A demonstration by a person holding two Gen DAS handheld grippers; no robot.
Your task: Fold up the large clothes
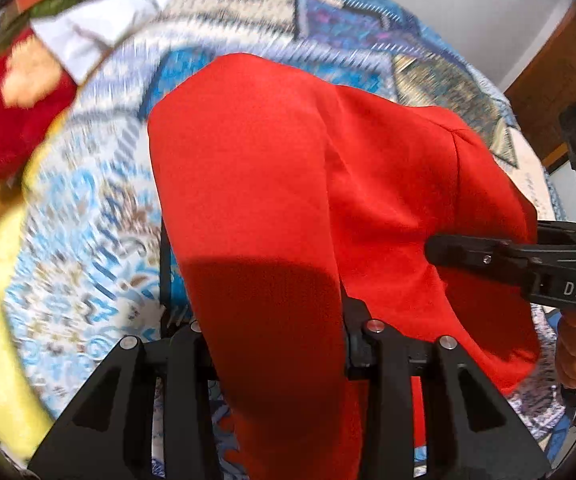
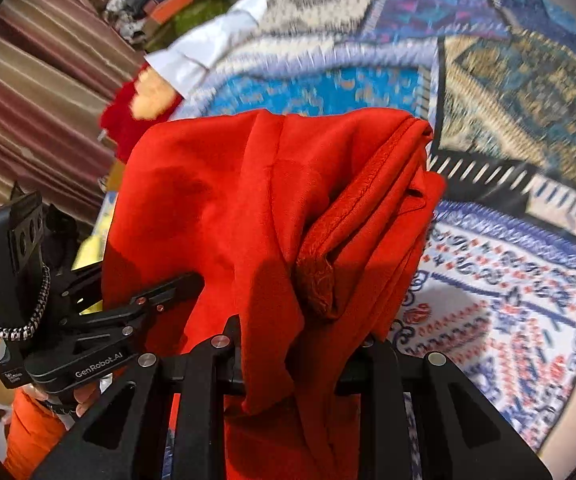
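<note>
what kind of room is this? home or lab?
Probably a home bedroom. A patterned patchwork bedspread covers what looks like a bed, with a yellow sheet edge under it, a heap of clothes at the far end and a striped curtain beside it.

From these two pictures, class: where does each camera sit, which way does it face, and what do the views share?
Left wrist: on the left gripper, looking down along its fingers at the red garment it grips; the right gripper and a hand show.
Right wrist: on the right gripper, facing the garment bunched in it; the left gripper shows.
Shared: the garment, patterned bedspread, white cloth.
</note>
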